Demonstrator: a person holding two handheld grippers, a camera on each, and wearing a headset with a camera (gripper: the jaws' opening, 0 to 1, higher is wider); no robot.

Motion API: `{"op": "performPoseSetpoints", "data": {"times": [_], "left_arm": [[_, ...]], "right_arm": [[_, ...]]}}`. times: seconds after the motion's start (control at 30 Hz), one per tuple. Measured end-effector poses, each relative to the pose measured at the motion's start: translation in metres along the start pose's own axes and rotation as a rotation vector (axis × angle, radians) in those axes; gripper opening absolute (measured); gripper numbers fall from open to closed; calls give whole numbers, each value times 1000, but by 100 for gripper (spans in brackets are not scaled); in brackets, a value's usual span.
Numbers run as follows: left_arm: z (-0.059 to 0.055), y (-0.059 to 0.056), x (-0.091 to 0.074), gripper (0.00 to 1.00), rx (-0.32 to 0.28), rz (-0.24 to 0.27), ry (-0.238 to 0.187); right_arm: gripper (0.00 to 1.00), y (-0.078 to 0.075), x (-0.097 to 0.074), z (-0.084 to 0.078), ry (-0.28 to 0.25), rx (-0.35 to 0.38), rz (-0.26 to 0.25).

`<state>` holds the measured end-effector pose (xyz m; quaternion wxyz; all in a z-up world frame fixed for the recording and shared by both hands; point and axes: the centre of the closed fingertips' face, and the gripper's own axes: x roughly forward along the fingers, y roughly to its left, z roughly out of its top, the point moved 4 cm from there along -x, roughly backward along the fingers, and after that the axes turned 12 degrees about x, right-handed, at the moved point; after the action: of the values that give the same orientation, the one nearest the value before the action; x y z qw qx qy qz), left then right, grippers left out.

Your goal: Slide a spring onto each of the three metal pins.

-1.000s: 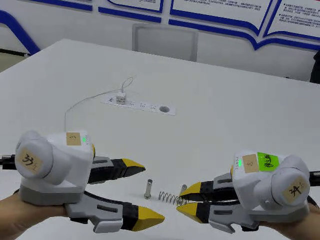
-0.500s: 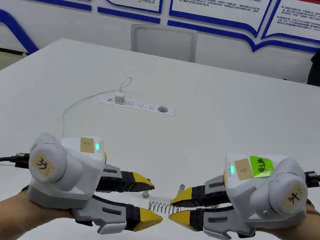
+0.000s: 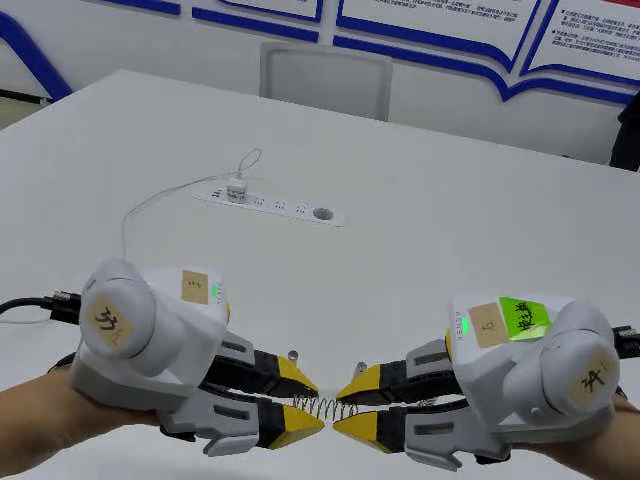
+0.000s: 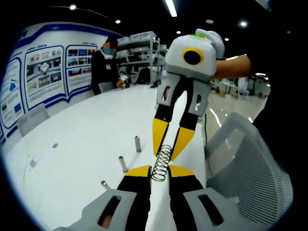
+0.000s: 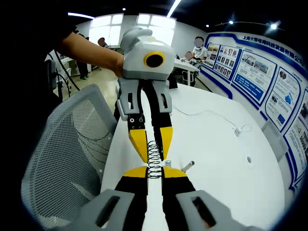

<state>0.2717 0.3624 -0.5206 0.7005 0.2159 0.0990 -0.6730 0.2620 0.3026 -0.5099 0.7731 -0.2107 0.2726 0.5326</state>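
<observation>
Steel coil spring (image 3: 324, 407) gripped between left tool (image 4: 160, 172), right tool (image 5: 154, 172).

Looking forward and down in the head view, from above and behind the spring (image 3: 322, 407), sitting near it and facing over the table (image 3: 430, 200) toward the power strip (image 3: 270, 206) and wall boards (image 3: 430, 15) beyond the spring. Lying low and very close at one end of the spring in the left gripper view, facing along it toward the right gripper (image 4: 165, 155). Lying just as close at the spring's other end in the right gripper view, facing back toward the left gripper (image 5: 154, 158). Sharing the spring across all three views.
</observation>
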Motion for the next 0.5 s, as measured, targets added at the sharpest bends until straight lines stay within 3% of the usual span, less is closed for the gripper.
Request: {"op": "performPoseSetpoints", "data": {"times": [0.2, 0.5], "left_arm": [[-1, 0, 0, 11, 42, 11, 21], [3, 0, -1, 10, 62, 25, -7]], "right_arm": [[10, -1, 0, 0, 7, -8, -3], [12, -3, -3, 2, -23, -6, -13]]}}
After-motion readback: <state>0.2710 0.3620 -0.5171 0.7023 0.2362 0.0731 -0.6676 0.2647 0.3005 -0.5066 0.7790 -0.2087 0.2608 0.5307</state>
